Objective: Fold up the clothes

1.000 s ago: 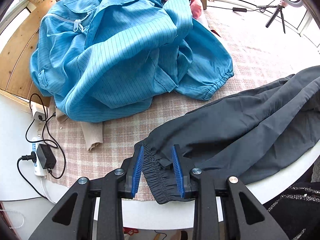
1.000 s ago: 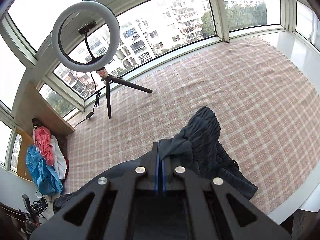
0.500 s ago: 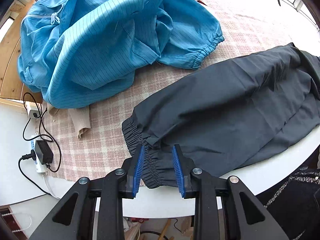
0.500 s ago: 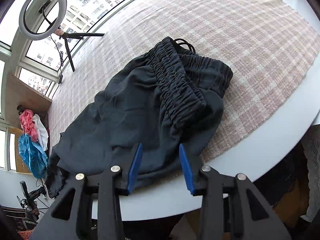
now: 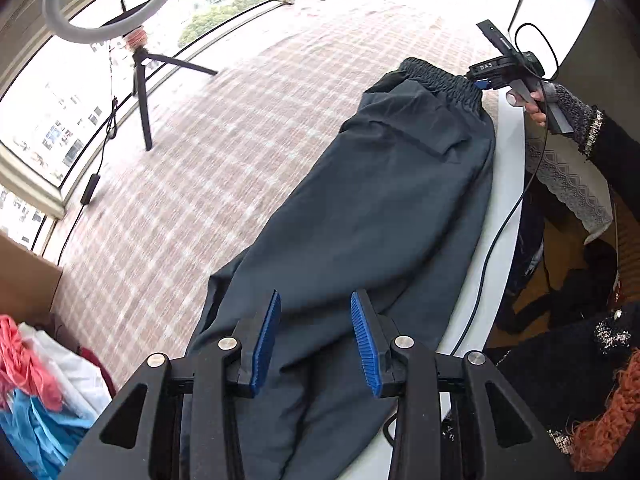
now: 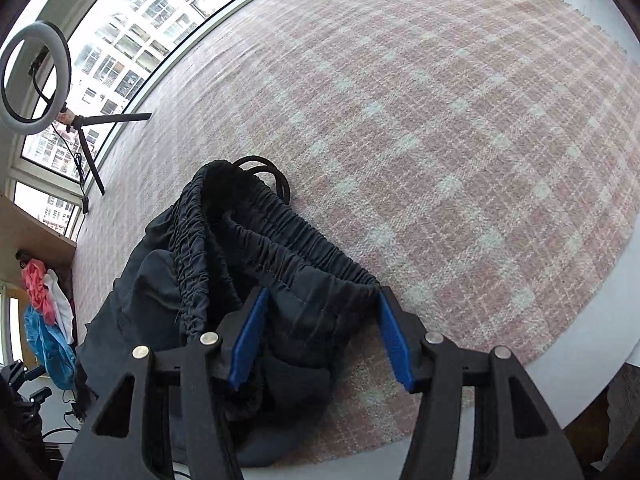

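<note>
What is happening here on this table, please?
A person is folding clothes with two handheld grippers. Dark trousers lie stretched out on the checked cloth. The left gripper is open above the leg end. The right gripper is open around the elastic waistband. Neither one grips the fabric.

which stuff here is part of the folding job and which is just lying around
Part of the job:
- dark grey trousers with elastic waistband
- left gripper, open above the legs
- right gripper, open at the waistband

Lying about:
- white ring light on black tripod
- heap of pink, white and blue clothes
- pink checked table cover
</note>
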`<action>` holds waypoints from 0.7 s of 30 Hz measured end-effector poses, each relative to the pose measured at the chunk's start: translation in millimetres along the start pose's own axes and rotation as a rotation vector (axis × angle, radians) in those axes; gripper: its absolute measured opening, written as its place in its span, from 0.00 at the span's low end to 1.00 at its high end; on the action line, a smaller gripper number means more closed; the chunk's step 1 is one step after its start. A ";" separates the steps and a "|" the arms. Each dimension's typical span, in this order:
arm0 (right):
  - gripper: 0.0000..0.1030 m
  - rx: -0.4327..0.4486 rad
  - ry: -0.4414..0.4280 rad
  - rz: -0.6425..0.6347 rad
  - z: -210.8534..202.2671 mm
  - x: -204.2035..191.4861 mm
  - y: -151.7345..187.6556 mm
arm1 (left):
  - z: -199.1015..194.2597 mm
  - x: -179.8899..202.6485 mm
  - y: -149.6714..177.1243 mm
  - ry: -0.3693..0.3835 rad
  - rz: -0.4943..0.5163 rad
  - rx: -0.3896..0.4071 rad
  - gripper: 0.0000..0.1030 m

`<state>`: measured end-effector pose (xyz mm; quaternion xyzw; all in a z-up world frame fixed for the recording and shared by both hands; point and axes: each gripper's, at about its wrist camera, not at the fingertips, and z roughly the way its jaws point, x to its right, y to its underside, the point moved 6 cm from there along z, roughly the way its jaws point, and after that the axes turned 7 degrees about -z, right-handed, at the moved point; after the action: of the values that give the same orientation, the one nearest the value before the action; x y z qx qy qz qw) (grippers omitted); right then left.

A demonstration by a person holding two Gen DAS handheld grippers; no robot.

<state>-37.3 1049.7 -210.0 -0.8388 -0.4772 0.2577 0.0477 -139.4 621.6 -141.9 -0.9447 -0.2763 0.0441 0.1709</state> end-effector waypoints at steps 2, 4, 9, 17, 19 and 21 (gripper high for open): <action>0.54 0.038 -0.051 0.022 -5.2 1.2 2.0 | 24.4 51.6 -55.6 0.107 0.091 0.020 0.35; 0.54 0.074 -0.113 0.055 -12.0 3.0 8.1 | 49.1 93.8 -97.6 0.127 0.174 0.028 0.36; 0.54 0.129 -0.161 0.049 -25.4 10.8 23.6 | 102.2 177.7 -155.3 0.148 0.324 -0.007 0.37; 0.32 0.154 -0.173 -0.001 -15.4 7.5 16.2 | 140.1 174.3 -195.4 0.205 0.215 -0.064 0.24; 0.23 0.161 -0.160 -0.014 -13.8 6.7 13.7 | 141.8 162.6 -204.9 0.240 0.154 -0.074 0.13; 0.17 0.187 -0.182 -0.003 -23.2 8.0 13.6 | 143.4 150.8 -214.6 0.274 0.093 -0.085 0.11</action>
<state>-12.4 1052.9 -197.5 -0.8031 -0.4546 0.3761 0.0827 -146.5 914.7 -200.1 -0.9600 -0.2081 -0.0893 0.1648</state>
